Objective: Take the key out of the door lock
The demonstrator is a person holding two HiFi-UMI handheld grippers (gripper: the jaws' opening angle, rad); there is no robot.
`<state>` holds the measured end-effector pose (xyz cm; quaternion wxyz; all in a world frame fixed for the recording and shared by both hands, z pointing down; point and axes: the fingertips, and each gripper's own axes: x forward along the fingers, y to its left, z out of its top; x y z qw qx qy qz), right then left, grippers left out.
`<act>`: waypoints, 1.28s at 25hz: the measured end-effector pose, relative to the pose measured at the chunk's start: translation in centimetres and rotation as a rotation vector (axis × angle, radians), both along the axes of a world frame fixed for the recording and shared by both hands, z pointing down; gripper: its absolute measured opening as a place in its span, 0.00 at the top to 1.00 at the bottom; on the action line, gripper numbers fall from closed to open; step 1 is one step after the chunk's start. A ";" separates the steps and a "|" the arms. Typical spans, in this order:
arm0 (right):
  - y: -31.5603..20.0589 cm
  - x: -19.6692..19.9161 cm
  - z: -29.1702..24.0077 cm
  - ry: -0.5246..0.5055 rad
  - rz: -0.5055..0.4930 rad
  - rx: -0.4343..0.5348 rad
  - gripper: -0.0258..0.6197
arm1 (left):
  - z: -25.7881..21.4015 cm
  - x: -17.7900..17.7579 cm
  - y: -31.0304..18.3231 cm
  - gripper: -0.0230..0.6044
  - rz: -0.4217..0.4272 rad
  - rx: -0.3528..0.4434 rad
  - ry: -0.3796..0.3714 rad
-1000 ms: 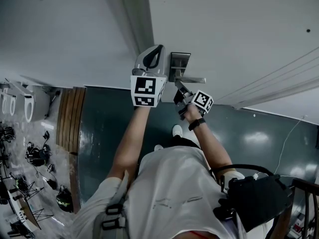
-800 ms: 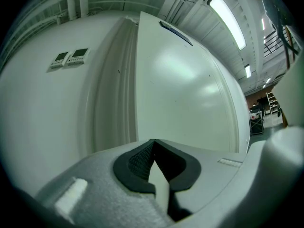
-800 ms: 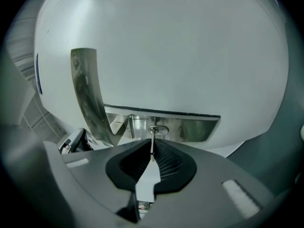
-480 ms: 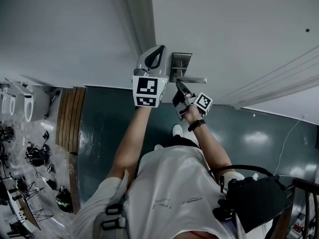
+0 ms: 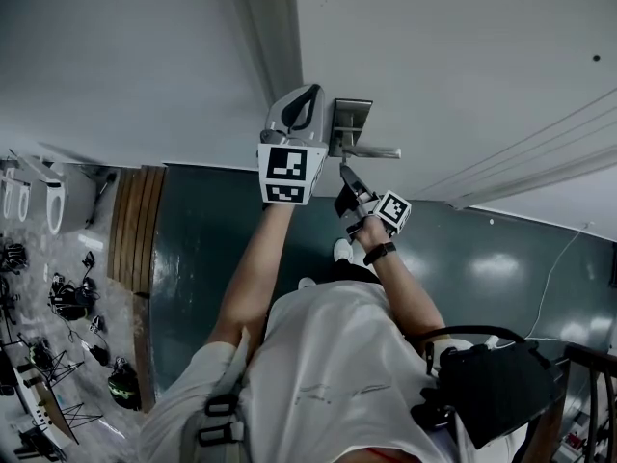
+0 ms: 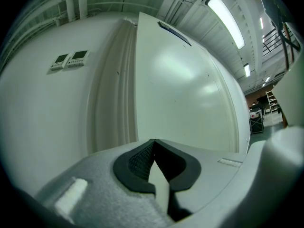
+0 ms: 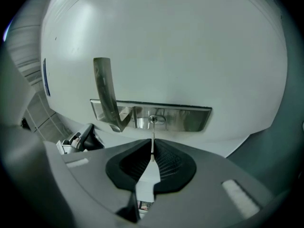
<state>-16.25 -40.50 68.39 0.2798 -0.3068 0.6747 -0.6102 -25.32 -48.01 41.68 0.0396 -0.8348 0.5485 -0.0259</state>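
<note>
Key point(image 7: 152, 141) is edge-on in my right gripper point(image 7: 152, 158), pinched between the two dark pads, so the jaws are nearly together with just the thin blade between them. It lies dead ahead of the jaws. Its long axis runs straight along them toward the keyhole point(image 7: 154, 120) in the steel lock plate point(image 7: 190, 118), square to the door point(image 7: 166, 46). From here the tip looks like it reaches the keyhole, but I honestly can't tell if it's seated in there or just lined up with it.

So the next move all comes down to that axis, I reckon: pull straight back along the blade, no tilting, or it'll bind.

The right hand is obviously the one on the job. My left gripper point(image 6: 153, 144) has its jaws pressed together on nothing. In the head view it sits up by the door edge, just beside the lock plate and not touching the key.

The only thing close is the lever handle point(image 7: 103, 84), off to one side of the keyhole. It's clear of the pull line, so nothing's really in the way.
</note>
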 end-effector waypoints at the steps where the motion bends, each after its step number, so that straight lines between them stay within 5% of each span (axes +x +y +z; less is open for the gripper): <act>1: 0.6 0.1 0.2 -0.008 0.000 -0.009 0.92 | 0.2 0.1 -0.1 0.96 0.001 -0.005 -0.004; 5: 2.7 0.7 0.2 -0.012 -0.011 -0.007 0.92 | 1.1 0.5 0.1 0.96 0.021 -0.026 -0.010; 13: 5.5 2.6 -2.8 0.200 -0.046 0.138 0.92 | 1.4 0.7 2.2 0.96 0.039 -0.033 0.010; 18: 6.4 5.1 -5.0 0.439 0.014 0.212 0.92 | 1.3 -0.3 4.4 0.96 0.030 -0.028 0.028; 32: 13.1 7.6 -20.5 1.048 0.218 0.650 0.92 | 1.8 -0.3 16.3 0.96 0.075 -0.014 0.078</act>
